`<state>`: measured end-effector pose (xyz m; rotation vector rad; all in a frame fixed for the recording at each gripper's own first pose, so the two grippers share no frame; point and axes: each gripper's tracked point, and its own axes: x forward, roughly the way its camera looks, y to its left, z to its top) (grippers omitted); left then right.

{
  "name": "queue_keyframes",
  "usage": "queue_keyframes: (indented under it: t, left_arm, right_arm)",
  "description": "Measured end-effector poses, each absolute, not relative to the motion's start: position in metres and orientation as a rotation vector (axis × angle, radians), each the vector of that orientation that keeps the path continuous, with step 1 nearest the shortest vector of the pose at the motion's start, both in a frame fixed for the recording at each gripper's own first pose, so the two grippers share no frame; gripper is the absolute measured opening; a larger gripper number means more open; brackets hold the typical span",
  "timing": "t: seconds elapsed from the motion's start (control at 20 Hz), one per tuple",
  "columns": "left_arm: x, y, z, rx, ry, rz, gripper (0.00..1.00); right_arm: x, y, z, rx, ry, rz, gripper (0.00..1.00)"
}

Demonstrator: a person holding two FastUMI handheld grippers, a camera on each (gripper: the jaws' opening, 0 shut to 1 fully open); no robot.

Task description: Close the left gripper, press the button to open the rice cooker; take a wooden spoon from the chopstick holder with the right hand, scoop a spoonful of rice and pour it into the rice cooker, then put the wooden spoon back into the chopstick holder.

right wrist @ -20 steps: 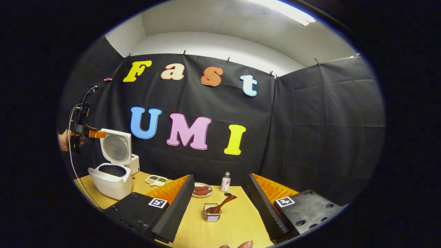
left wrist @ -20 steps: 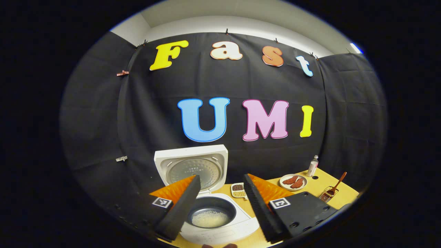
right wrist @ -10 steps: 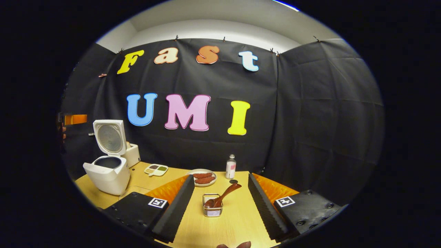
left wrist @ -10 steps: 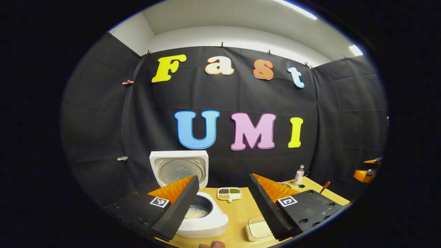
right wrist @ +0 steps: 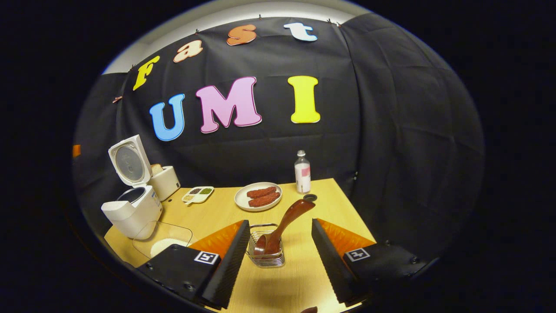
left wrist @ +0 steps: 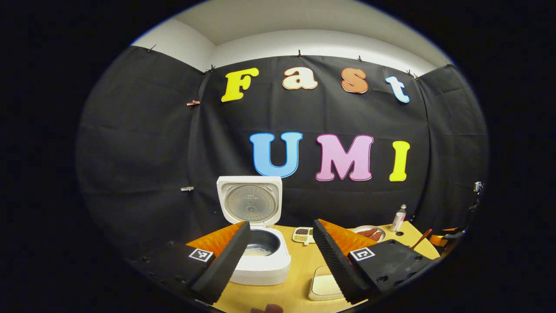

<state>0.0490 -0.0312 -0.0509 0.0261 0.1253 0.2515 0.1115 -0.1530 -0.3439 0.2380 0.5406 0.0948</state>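
I'm working in a staged recording booth, not a real kitchen; black cloth (right wrist: 391, 130) is clipped up as walls beneath a plain white ceiling (left wrist: 304, 21). One wooden table (right wrist: 217, 213) carries kitchen props: a rice cooker (right wrist: 130, 208), a plate (right wrist: 256, 198), a bottle (right wrist: 302, 171).

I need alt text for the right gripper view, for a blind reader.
The open right hand-held gripper points at a wooden spoon standing in a wire chopstick holder on a wooden table; a rice cooker sits open far left.

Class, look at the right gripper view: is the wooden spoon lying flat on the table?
No, the wooden spoon stands tilted in the chopstick holder.
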Motion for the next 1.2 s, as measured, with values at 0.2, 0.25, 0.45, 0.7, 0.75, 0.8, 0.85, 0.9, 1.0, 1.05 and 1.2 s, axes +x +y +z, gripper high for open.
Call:
queue_keyframes:
  t: [0.2, 0.25, 0.45, 0.7, 0.75, 0.8, 0.85, 0.9, 1.0, 1.05, 1.2]
  left_arm:
    - [0.034, -0.036, -0.059, 0.014, 0.139, 0.306, 0.98]
    - [0.031, -0.035, -0.064, 0.012, 0.144, 0.312, 0.98]
    - [0.028, -0.023, -0.080, 0.023, 0.182, 0.322, 0.98]
    - [0.029, -0.008, -0.093, 0.008, 0.203, 0.346, 0.98]
    - [0.030, -0.007, -0.096, 0.012, 0.209, 0.346, 0.98]
    - [0.031, -0.006, -0.099, 0.016, 0.215, 0.344, 0.99]
    - [0.032, -0.005, -0.099, 0.019, 0.219, 0.343, 0.99]
    - [0.033, -0.005, -0.099, 0.017, 0.219, 0.342, 0.99]
    - [0.035, -0.004, -0.097, 0.016, 0.218, 0.337, 0.99]
    - [0.035, -0.003, -0.098, 0.024, 0.218, 0.337, 0.99]
    - [0.037, -0.001, -0.099, 0.035, 0.224, 0.338, 0.99]
  right_arm:
    - [0.131, -0.144, -0.394, 0.278, 0.598, 0.142, 0.76]
    - [0.135, -0.145, -0.404, 0.288, 0.614, 0.137, 0.69]
    - [0.153, -0.141, -0.430, 0.331, 0.635, 0.117, 0.54]
    - [0.161, -0.126, -0.435, 0.355, 0.631, 0.124, 0.35]
    - [0.162, -0.127, -0.434, 0.347, 0.631, 0.119, 0.25]
    - [0.165, -0.126, -0.436, 0.353, 0.631, 0.118, 0.23]
    - [0.167, -0.125, -0.438, 0.370, 0.638, 0.122, 0.24]
    - [0.170, -0.125, -0.440, 0.397, 0.646, 0.124, 0.29]
    - [0.173, -0.125, -0.442, 0.466, 0.664, 0.124, 0.29]
    - [0.176, -0.125, -0.443, 0.496, 0.669, 0.123, 0.29]
    - [0.182, -0.122, -0.449, 0.559, 0.686, 0.129, 0.34]
